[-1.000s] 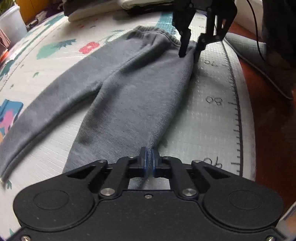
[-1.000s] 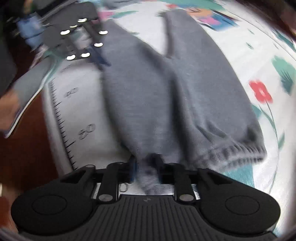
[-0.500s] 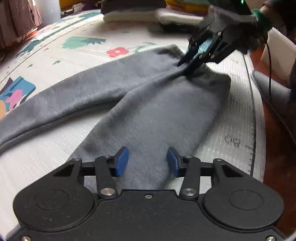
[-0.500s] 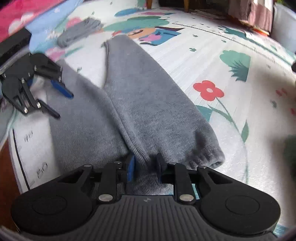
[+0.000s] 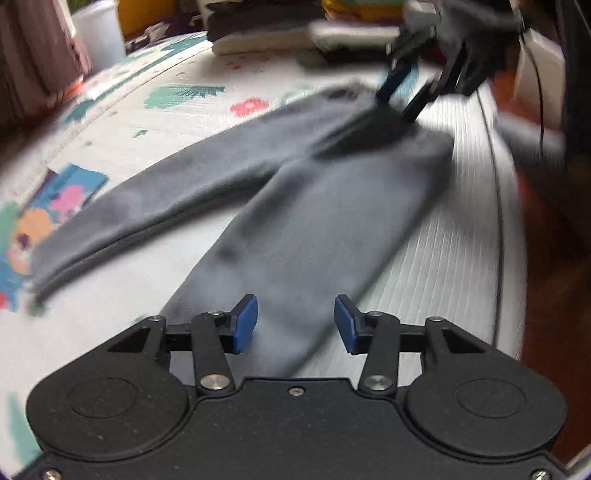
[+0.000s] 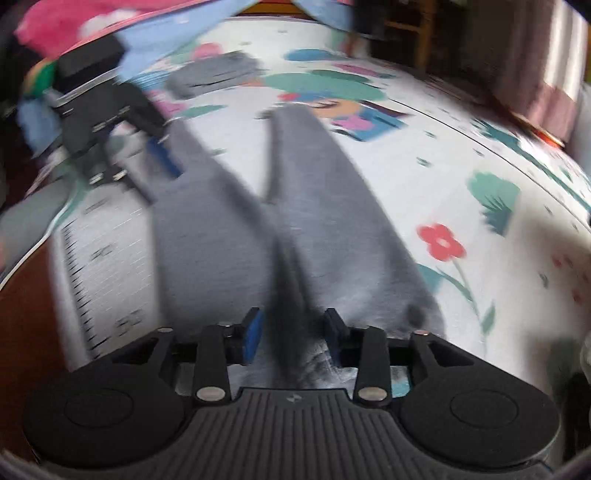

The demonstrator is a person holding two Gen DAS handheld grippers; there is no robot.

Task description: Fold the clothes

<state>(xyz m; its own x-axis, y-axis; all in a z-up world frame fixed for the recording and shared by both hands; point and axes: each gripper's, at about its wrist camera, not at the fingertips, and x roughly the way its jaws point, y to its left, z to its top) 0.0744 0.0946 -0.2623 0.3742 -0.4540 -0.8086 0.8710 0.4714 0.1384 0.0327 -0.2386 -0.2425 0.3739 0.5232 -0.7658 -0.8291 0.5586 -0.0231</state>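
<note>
Grey sweatpants lie flat on a printed play mat, legs spread apart. My left gripper is open just above the cuff end of the near leg. My right gripper is open over the waistband, with grey cloth between its jaws. The pants also fill the right wrist view. The right gripper shows far off in the left wrist view, and the left gripper at the upper left of the right wrist view.
The mat's ruler-marked edge runs along bare brown floor. Folded clothes are stacked at the mat's far end. A small grey garment and pink and blue cloth lie beyond the pant legs.
Both grippers have let go of the pants: the left opened first, the right just now. The pants have settled flat with the legs spread.
</note>
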